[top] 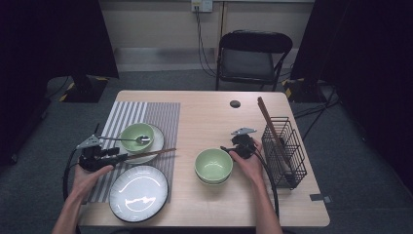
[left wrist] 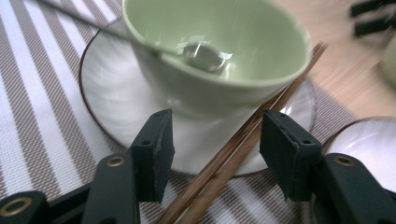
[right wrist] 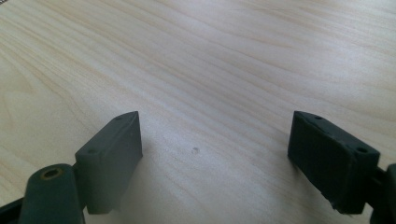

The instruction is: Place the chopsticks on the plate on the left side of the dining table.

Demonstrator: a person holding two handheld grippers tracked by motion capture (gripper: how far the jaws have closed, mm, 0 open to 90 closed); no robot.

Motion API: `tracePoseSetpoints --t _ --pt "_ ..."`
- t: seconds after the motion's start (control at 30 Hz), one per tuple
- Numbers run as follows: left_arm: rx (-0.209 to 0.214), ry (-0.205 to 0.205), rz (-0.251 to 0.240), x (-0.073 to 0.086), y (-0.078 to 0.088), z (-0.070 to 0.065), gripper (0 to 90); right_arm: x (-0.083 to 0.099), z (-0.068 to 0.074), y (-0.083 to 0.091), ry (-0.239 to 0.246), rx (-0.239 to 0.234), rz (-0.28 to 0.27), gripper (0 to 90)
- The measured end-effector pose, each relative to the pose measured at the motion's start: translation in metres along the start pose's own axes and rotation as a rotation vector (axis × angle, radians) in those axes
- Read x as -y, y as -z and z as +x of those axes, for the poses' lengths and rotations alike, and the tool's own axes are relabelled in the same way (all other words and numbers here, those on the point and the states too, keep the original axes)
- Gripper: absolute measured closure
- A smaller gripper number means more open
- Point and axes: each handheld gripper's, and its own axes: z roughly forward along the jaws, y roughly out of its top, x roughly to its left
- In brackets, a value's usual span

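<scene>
From the high view, our left gripper sits near the striped placemat, the chopsticks lying across the saucer under the far-left green bowl. In the left gripper view, the jaws stand wide, straddling the chopsticks; we should centre, lower, then close evenly. In the right gripper view, our right gripper gapes wide above the bare table.
</scene>
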Motion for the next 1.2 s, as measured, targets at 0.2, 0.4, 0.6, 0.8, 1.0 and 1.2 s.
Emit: tracePoseSetpoints --t 0.2,0.4,0.6,0.8,1.0,1.2 --pt "0.135 -0.032 -0.028 -0.004 0.004 -0.01 71.9 0.0 0.0 0.0 0.001 0.0 0.0 17.0" --pt "0.149 -0.06 0.029 0.003 -0.001 -0.016 79.2 0.0 0.0 0.0 -0.001 0.003 0.0 17.0" --pt "0.119 -0.044 0.065 0.005 -0.008 -0.014 77.4 0.0 0.0 0.0 -0.001 0.003 0.0 17.0" --pt "0.109 -0.033 0.064 0.006 -0.009 -0.011 76.9 0.0 0.0 0.0 -0.002 0.005 0.001 17.0" --pt "0.096 -0.044 0.058 0.006 -0.008 -0.012 76.4 0.0 0.0 0.0 -0.002 0.005 0.001 17.0" --pt "0.09 -0.052 0.059 0.006 -0.01 -0.012 76.0 0.0 0.0 0.0 -0.001 0.005 0.0 17.0"
